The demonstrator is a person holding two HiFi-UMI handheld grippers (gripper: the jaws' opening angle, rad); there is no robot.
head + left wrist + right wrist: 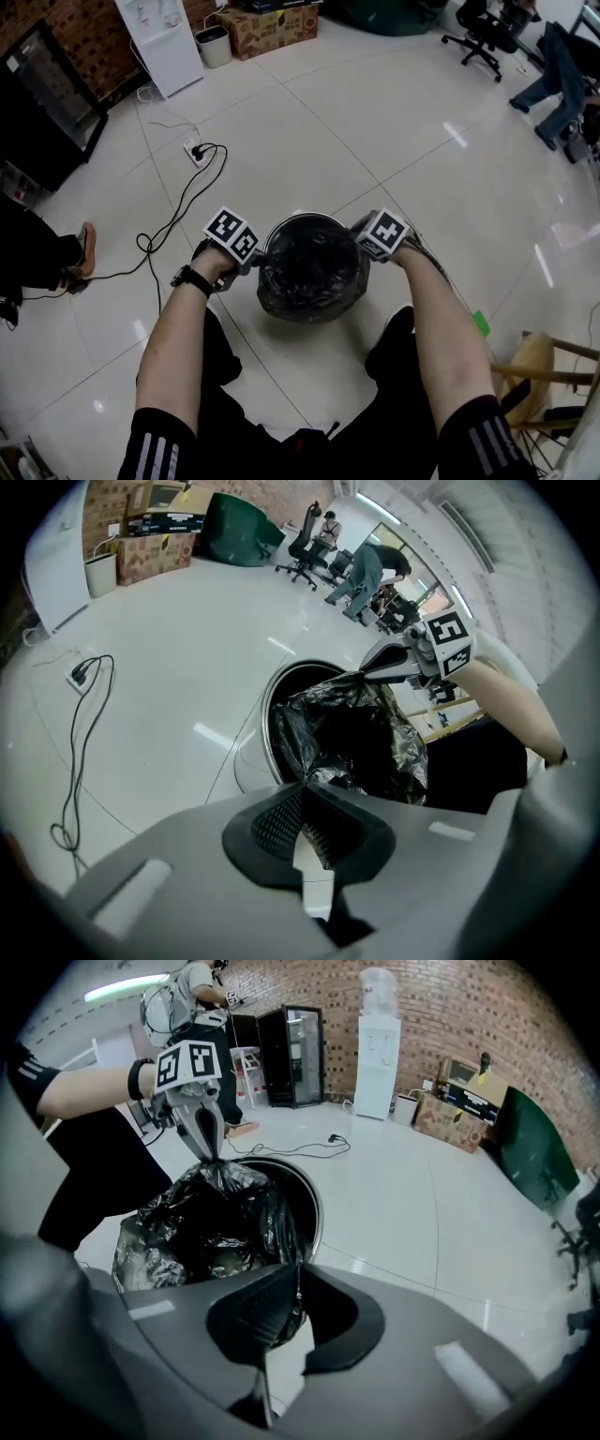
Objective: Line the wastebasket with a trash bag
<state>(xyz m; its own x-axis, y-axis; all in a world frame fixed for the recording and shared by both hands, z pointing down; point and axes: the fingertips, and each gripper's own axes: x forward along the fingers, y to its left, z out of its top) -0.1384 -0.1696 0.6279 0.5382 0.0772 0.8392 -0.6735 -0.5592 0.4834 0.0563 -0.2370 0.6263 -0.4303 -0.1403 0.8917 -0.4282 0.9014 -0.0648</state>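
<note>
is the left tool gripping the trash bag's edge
Yes, the right gripper view shows the left tool shut on an edge of the trash bag over the wastebasket.

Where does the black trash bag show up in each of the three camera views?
Head view: the trash bag sits at centre, inside the wastebasket.
Left gripper view: the bag is right of centre, just above the jaws.
Right gripper view: the bag is left of centre, above the jaws.
Shared landmark: the white water dispenser by the brick wall.
</note>
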